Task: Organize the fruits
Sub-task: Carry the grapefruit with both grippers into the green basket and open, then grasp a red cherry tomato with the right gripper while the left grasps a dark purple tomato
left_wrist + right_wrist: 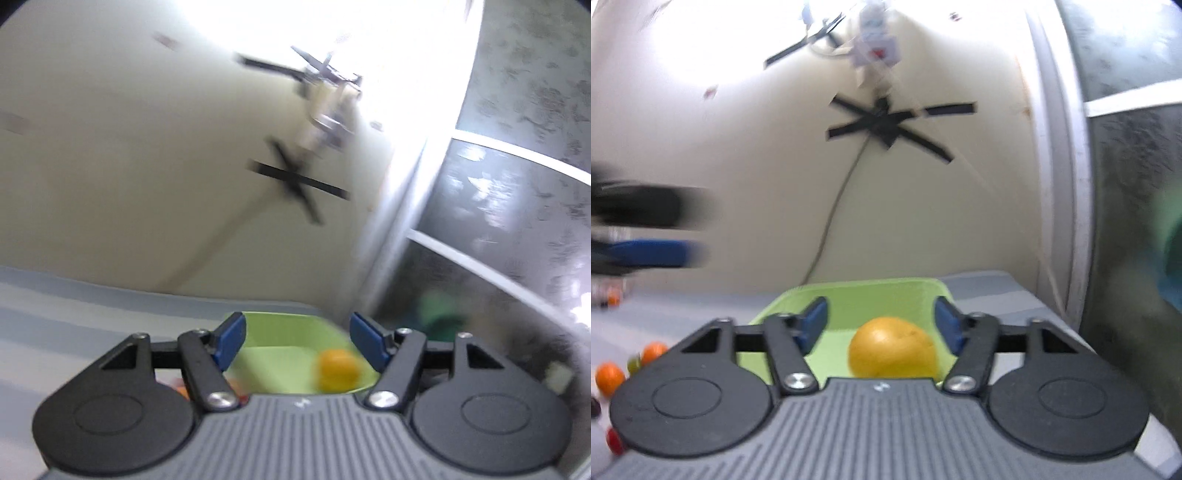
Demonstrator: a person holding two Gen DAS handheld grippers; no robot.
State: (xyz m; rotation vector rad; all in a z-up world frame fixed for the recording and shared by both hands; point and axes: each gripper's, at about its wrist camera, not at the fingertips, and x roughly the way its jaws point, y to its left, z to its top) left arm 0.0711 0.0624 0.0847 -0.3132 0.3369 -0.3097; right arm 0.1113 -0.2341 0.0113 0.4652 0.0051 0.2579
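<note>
Green tray (280, 332) fills the left wrist view, blurred, an orange fruit (338, 369) in its right part; the left gripper (297, 338) gapes wide, holding nothing. Right wrist view: the right gripper (881, 325) also spread and empty, the same fruit (892, 349) inside the tray (849, 291) near the table's (990, 291) far right corner. Small oranges (609, 376) lie loose at left.

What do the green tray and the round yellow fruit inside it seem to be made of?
Green tray: probably moulded plastic, with a smooth, uniform matte colour and rounded corners. Yellow fruit: looks citrus, its skin slightly glossy with a soft highlight; real or plastic imitation cannot be told.
</note>
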